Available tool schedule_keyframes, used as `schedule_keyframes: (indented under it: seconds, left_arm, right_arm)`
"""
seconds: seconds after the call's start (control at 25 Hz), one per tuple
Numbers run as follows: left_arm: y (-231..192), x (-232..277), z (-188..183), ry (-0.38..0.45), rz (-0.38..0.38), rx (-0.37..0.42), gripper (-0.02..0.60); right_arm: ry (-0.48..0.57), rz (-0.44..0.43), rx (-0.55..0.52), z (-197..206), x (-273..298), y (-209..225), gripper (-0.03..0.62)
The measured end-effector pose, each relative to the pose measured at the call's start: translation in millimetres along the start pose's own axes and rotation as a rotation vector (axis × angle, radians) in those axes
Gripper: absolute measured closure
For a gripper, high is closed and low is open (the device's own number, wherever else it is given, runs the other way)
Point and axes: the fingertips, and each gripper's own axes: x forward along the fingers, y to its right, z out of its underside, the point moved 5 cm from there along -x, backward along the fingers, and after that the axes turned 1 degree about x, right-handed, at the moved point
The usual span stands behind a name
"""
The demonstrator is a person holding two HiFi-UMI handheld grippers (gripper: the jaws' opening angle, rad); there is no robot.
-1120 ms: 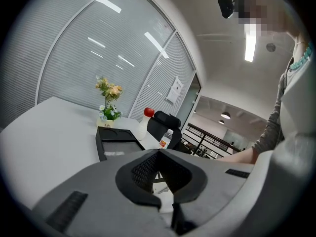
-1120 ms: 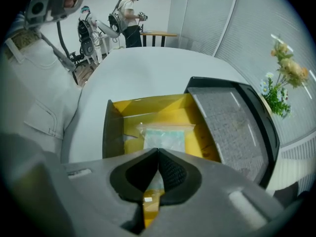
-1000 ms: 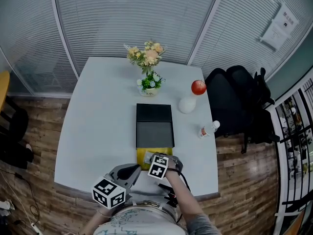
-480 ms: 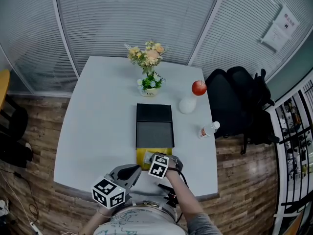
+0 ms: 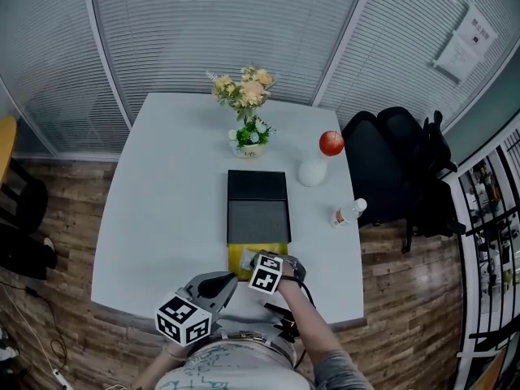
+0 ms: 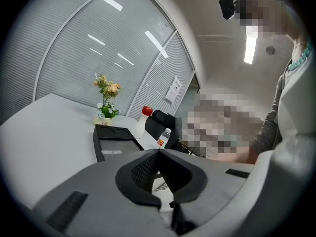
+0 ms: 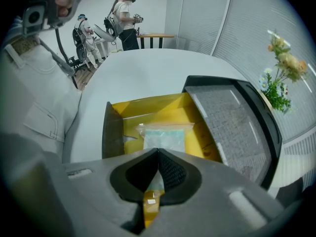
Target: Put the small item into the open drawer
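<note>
Both tongs are clenched: left gripper empty by the white table's near edge, right gripper tips-down over the black box's open yellow drawer. Inside lies the clear plastic packet, its near end under those tips; beyond stand potted flowers, a red-topped white jug, a small bottle.

- A peach-and-cream flower bouquet and a small green potted plant stand at the white tabletop's far edge.
- A white rounded vase carries a red ball.
- A small clear plastic bottle sits near the right edge.
</note>
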Motion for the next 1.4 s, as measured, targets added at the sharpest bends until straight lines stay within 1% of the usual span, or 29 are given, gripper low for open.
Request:
schedule_keyframes:
  seconds: [0.48, 0.64, 0.84, 1.04, 1.2, 1.32, 1.4]
  left_arm:
    - [5, 1, 2, -0.001, 0.009, 0.010, 0.584]
    - [7, -1, 2, 0.013, -0.001, 0.018, 0.584]
    - [12, -8, 6, 0.014, -0.018, 0.029, 0.584]
    - [13, -16, 8, 0.028, -0.044, 0.022, 0.583]
    - [17, -20, 10, 0.019, -0.042, 0.038, 0.584]
    - [17, -22, 12, 0.019, -0.050, 0.035, 0.584]
    - [16, -24, 13, 0.029, -0.059, 0.027, 0.584]
  right_arm:
    - [0.023, -0.005, 0.026, 2, -1, 1, 0.595]
    - [0.044, -0.024, 0.055, 2, -3, 4, 0.595]
    - [0.060, -0.011, 0.056, 4, -3, 1, 0.595]
    - [0.089, -0.021, 0.099, 5, -5, 3, 0.592]
    - [0.095, -0.022, 0.105, 4, -6, 4, 0.589]
    - [0.111, -0.029, 0.135, 7, -7, 6, 0.582]
    - [0.121, -0.030, 0.159, 8, -9, 8, 0.560]
